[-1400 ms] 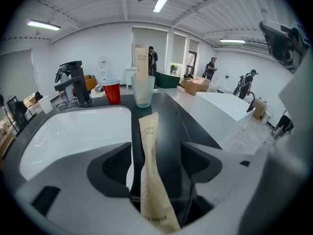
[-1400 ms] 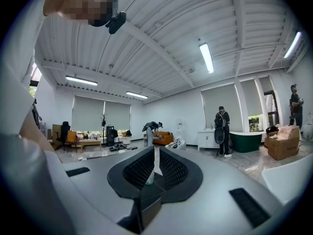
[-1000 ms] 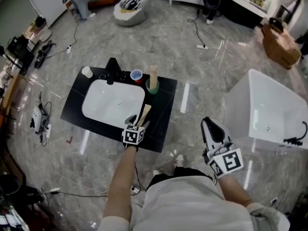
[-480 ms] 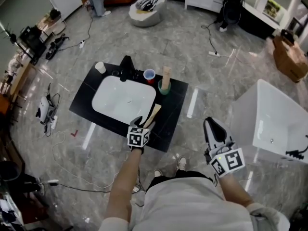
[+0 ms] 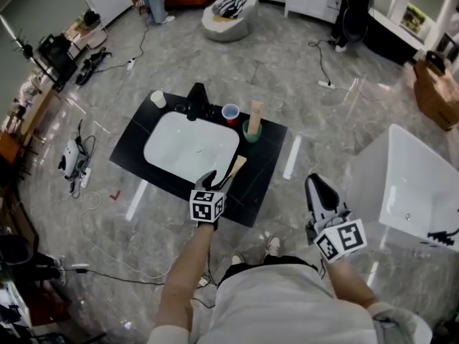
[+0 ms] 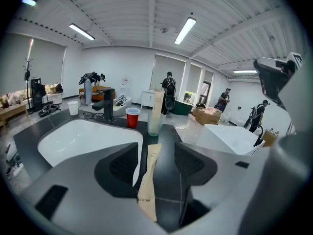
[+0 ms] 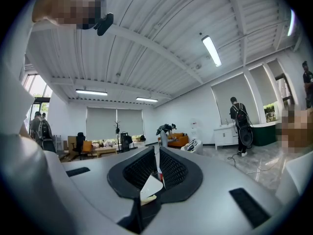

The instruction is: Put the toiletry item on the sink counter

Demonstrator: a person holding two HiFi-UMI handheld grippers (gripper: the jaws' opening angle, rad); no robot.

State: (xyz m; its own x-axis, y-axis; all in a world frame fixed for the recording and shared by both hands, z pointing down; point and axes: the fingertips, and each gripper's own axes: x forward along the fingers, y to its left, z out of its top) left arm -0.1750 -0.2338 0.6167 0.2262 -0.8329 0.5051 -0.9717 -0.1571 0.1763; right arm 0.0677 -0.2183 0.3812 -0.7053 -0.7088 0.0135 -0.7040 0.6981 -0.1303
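The toiletry item, a tan tube [image 5: 234, 169], lies flat on the black sink counter [image 5: 262, 181] just right of the white basin [image 5: 190, 145]. My left gripper [image 5: 209, 180] hovers over the counter's near edge at the tube's near end. In the left gripper view the tube [image 6: 149, 177] shows in the gap between the spread jaws, and neither pad touches it. Those jaws have just been closing a little. My right gripper [image 5: 318, 190] is off to the right above the floor, shut, with a small white scrap [image 7: 149, 187] low between its jaws.
At the counter's back stand a black faucet [image 5: 196, 100], a white cup [image 5: 158, 99], a red cup [image 5: 230, 113] and a green cup holding a tall tan tube [image 5: 252, 127]. A white bathtub [image 5: 423, 185] stands to the right. Cables trail over the grey floor.
My left gripper has risen and drawn back from the tube toward the counter's near edge. The tube stays where it lay. The right gripper has barely shifted.
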